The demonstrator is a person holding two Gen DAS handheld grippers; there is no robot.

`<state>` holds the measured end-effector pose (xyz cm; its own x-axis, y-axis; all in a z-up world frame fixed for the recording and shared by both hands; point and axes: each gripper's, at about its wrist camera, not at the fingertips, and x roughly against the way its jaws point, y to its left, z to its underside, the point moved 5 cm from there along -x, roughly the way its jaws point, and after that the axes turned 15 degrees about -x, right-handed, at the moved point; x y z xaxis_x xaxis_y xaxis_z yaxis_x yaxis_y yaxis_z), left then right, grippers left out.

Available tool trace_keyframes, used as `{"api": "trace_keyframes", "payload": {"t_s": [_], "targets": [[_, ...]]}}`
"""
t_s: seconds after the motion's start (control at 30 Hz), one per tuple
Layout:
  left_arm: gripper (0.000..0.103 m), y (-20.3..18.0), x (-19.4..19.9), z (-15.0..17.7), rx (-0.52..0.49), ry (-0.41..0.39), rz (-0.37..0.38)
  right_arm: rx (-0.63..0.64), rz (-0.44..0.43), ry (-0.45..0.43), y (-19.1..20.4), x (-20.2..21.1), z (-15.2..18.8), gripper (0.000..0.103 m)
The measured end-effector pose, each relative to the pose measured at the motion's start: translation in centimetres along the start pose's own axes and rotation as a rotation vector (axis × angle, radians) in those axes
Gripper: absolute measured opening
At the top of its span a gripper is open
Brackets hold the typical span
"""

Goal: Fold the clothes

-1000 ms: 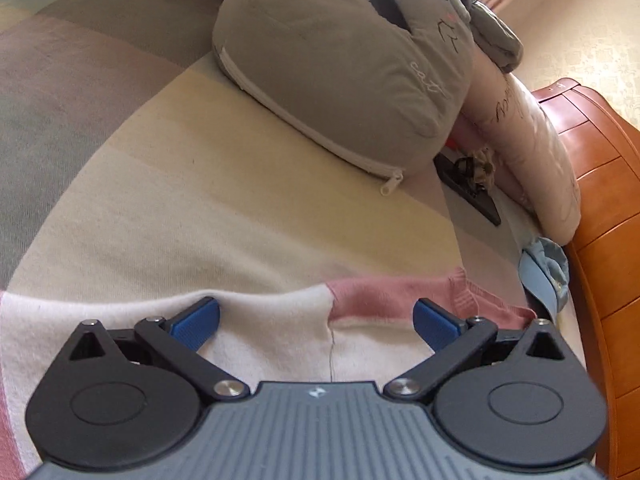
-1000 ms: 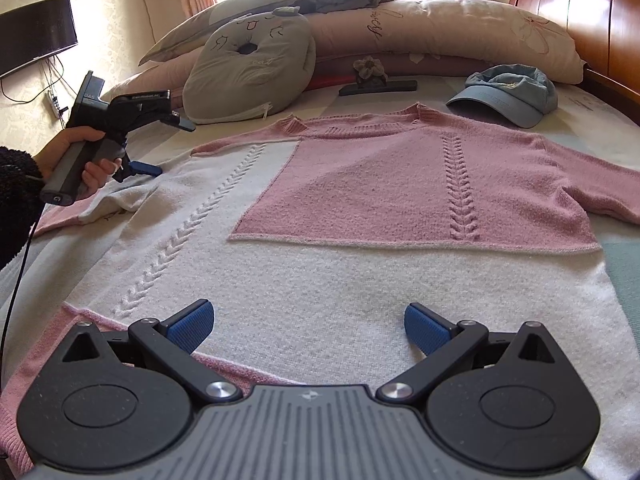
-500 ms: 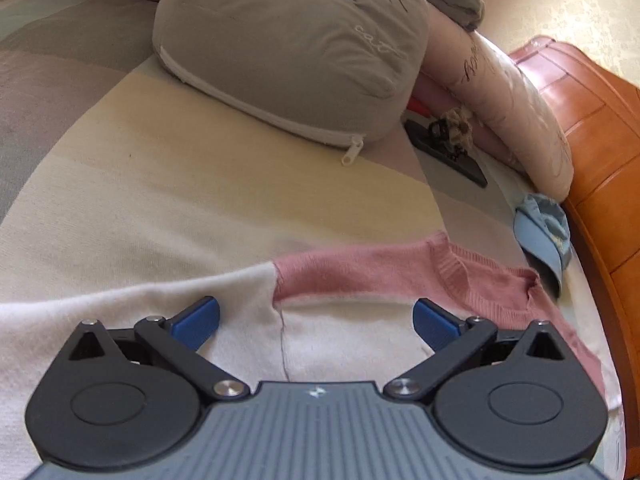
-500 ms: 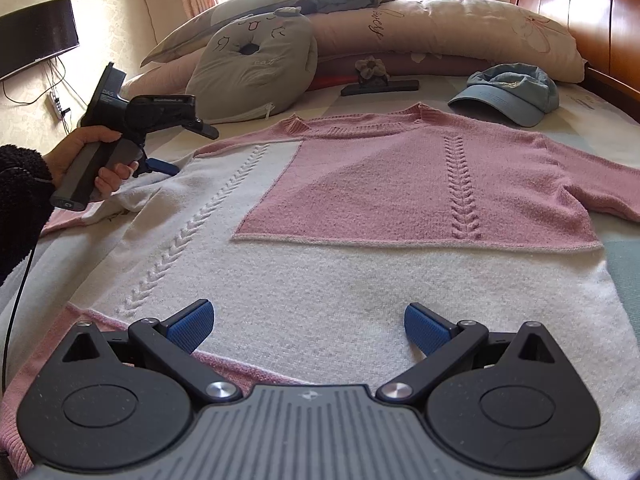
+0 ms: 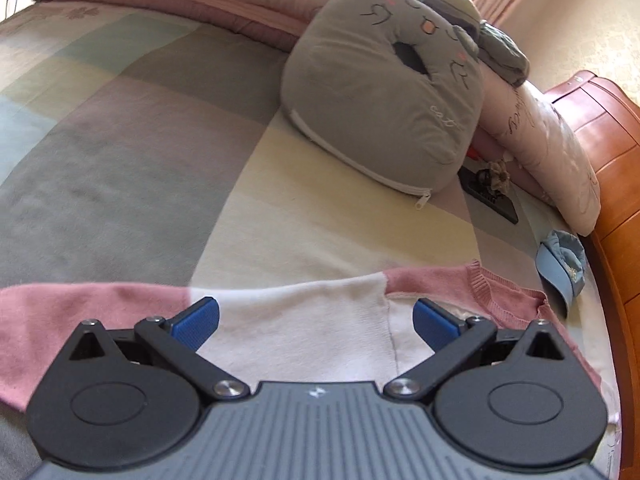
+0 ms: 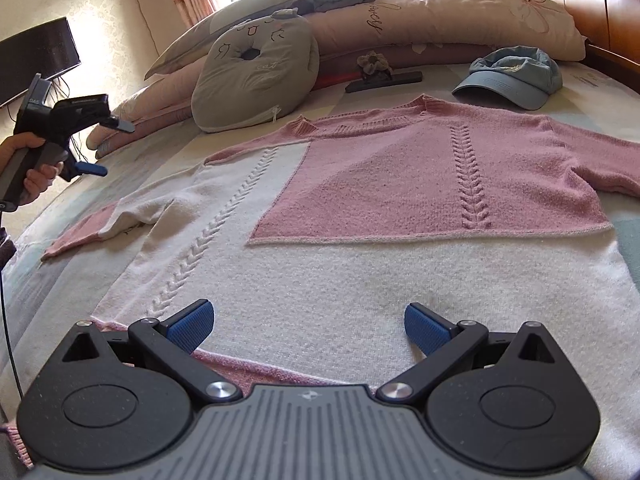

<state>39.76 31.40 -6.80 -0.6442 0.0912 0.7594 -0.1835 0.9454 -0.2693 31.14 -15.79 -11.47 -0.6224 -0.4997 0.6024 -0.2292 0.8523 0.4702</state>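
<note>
A pink and white sweater (image 6: 400,200) lies spread flat on the bed (image 5: 120,152), its neck toward a grey cushion (image 6: 256,76). The left gripper (image 5: 316,318) hangs wide and empty above the sweater's sleeve. The right gripper (image 6: 308,326) is spread wide, empty, over the hem. A blue cap (image 6: 512,78) sits beyond the sweater's collar.

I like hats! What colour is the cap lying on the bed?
The cap is light blue. The right wrist view shows it best, near the pillows.
</note>
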Motion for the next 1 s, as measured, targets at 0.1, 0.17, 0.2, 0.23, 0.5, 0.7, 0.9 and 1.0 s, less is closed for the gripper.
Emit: {"api": "trace_keyframes", "payload": {"t_s": [0.1,0.17,0.2,0.23,0.5,0.7,0.9,1.0], "targets": [[0.102,2.3,-1.7,2.2,0.050,0.039,-0.019,0.027,0.016,-0.010,0.2,-0.3,0.3,0.103],[0.102,3.7,-2.8,3.1,0.072,0.043,-0.053,0.047,0.025,-0.014,0.3,-0.4,0.4,0.103],[0.102,4.3,-2.8,3.1,0.073,0.013,-0.069,0.056,0.030,-0.016,0.3,-0.5,0.4,0.103],[0.102,4.9,-2.6,2.9,0.070,-0.024,-0.088,0.062,0.033,-0.017,0.4,-0.5,0.5,0.103],[0.102,5.5,-1.9,2.8,0.098,-0.015,-0.221,0.062,0.031,-0.014,0.4,-0.5,0.4,0.103],[0.102,-4.5,-2.7,2.3,-0.035,-0.029,0.061,0.056,0.031,-0.014,0.4,-0.5,0.4,0.103],[0.102,-9.0,-6.1,4.1,-0.098,0.056,0.129,0.079,0.044,-0.011,0.6,-0.5,0.6,0.103],[0.102,-8.1,-5.6,6.1,-0.100,0.038,0.148,0.072,0.040,-0.001,0.5,-0.4,0.5,0.103]]}}
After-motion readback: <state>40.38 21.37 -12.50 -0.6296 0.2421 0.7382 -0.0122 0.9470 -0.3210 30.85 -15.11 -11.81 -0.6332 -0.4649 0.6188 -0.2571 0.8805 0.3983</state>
